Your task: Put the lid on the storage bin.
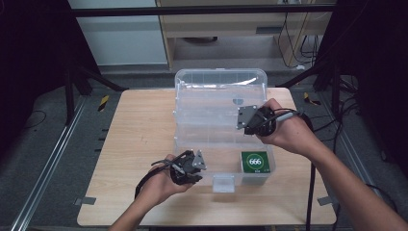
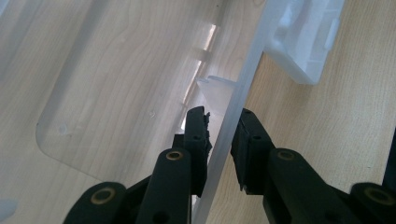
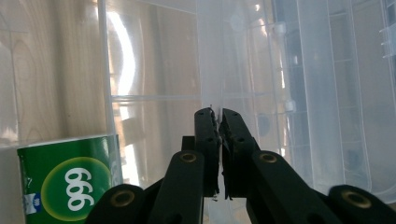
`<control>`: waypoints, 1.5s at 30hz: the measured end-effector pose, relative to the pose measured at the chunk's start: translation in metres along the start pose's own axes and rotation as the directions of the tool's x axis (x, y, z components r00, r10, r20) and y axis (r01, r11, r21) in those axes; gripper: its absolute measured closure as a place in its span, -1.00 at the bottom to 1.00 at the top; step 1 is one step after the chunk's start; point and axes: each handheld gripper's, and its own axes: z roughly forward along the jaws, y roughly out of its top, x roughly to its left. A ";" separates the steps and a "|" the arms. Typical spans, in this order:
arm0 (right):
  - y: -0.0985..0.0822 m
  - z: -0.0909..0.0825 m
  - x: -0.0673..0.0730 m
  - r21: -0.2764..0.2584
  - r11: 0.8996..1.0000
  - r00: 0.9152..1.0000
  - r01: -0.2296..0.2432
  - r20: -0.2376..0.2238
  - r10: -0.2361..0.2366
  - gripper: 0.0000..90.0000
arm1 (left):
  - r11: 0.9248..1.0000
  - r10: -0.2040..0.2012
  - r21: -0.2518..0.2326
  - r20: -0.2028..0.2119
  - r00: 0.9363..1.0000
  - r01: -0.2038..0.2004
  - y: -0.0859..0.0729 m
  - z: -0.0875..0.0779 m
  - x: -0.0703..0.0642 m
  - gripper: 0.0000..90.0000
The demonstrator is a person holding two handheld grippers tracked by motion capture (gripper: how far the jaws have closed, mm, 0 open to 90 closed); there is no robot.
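Hands come in from the near edge of the wooden desk (image 1: 139, 125), each gripping a tool. The left tool (image 2: 219, 140) sits at the front wall of the clear plastic box (image 1: 219, 79), its jaws apart and straddling that wall without pinching it (one jaw inside, one outside), just beside the white latch (image 1: 223, 183). The right forearm reaches in diagonally, holding the right tool (image 3: 218, 116) over the box's right side, jaws closed on a thin clear wall. A green packet marked 666 (image 1: 255, 161) lies in the box's front right corner.
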 end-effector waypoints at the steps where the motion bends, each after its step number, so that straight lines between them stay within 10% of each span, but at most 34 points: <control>1: 0.000 -0.001 0.001 -0.003 1.000 1.000 0.000 -0.002 0.000 0.92 | 1.000 -0.002 -0.001 0.000 1.000 0.002 0.000 0.000 0.000 0.69; 23: -0.004 -0.006 0.014 -0.022 1.000 1.000 -0.003 -0.002 0.003 0.89 | 0.998 -0.063 -0.029 -0.007 0.998 0.062 0.000 0.002 -0.004 0.67; 45: -0.012 -0.014 0.033 -0.050 0.999 1.000 0.005 -0.022 -0.007 0.90 | 0.999 -0.022 -0.026 0.005 1.000 0.023 -0.001 0.002 0.000 0.67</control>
